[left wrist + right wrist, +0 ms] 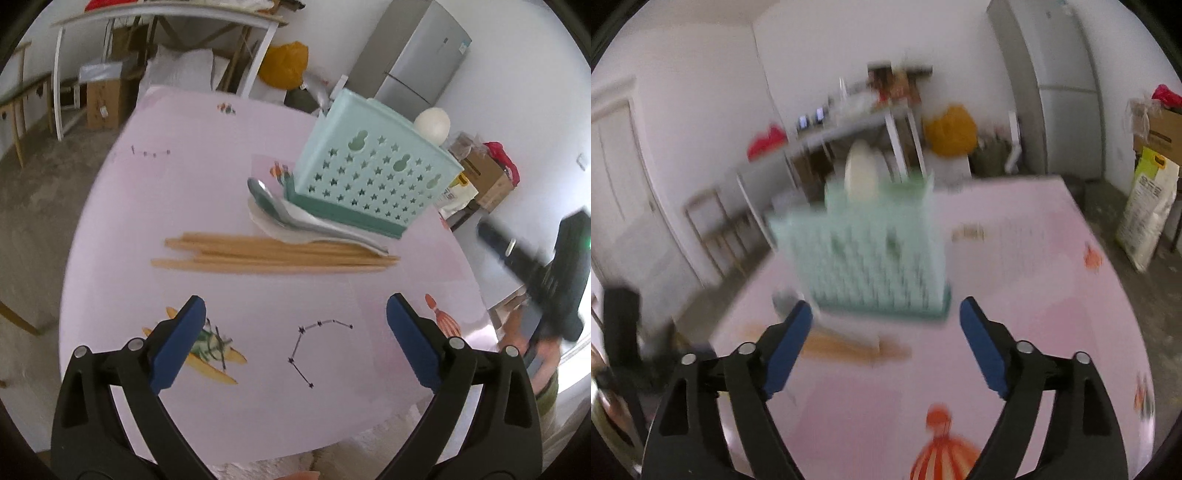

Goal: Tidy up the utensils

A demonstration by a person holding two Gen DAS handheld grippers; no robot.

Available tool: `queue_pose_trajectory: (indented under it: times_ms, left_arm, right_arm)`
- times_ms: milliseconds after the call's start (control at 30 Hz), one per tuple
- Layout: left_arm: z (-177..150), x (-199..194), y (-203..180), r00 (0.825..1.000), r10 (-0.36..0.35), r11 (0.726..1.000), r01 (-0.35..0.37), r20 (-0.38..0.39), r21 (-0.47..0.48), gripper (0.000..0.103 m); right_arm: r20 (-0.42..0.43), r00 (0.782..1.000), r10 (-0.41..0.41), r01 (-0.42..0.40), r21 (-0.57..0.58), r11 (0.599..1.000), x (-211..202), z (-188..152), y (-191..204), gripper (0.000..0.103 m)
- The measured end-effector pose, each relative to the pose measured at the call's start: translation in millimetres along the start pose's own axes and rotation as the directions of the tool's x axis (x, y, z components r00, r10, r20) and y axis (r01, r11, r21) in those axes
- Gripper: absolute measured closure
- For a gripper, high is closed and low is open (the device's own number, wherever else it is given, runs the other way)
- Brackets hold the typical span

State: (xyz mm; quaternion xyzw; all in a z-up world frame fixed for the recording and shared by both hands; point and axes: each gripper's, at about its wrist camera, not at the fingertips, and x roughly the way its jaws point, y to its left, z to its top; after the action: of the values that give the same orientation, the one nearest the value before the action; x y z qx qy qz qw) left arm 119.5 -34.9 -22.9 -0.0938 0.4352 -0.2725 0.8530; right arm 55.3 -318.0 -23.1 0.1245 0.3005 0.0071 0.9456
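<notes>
— Chopsticks [273, 256] lie in a bundle on the pink bench [155, 192], with the spoons [291, 218] piled just behind them, against the foot of the green basket [373, 173]. Why there?

— I think they wait to go in the basket. One white spoon [432, 123] already stands inside.

— And the claws?

— The left claw [295, 343] is wide apart and empty, aimed at the chopsticks. The right claw [886, 347] is also apart, nothing between.

— What differs between views?

— The left view is sharp and shows the spoons clearly. The right view is blurred, but shows the basket from its other side.
</notes>
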Motion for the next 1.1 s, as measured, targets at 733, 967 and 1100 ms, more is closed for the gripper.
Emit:
queue_pose_trajectory:
  times_ms: [733, 967, 1100]
  left_arm:
    - [-4.8, 55.4, -3.7, 0.933, 0.351, 0.915, -0.323, -0.080, 0.240, 0.008]
    - [-4.4, 52.6, -2.8, 0.935, 0.346, 0.915, -0.318, -0.080, 0.246, 0.008]
    - [-6.9, 52.6, -3.7, 0.936, 0.348, 0.912, -0.324, -0.056, 0.251, 0.008]
  right_arm:
    - [-0.280, 0.949, -0.148, 0.094, -0.196, 0.976, 45.9, -71.7, 34.8, 0.006]
    - [-0.263, 0.956, -0.132, 0.078, -0.208, 0.975, 42.3, -72.5, 28.2, 0.006]
    - [-0.257, 0.962, -0.097, 0.044, -0.205, 0.978, 35.6, -58.8, 27.1, 0.007]
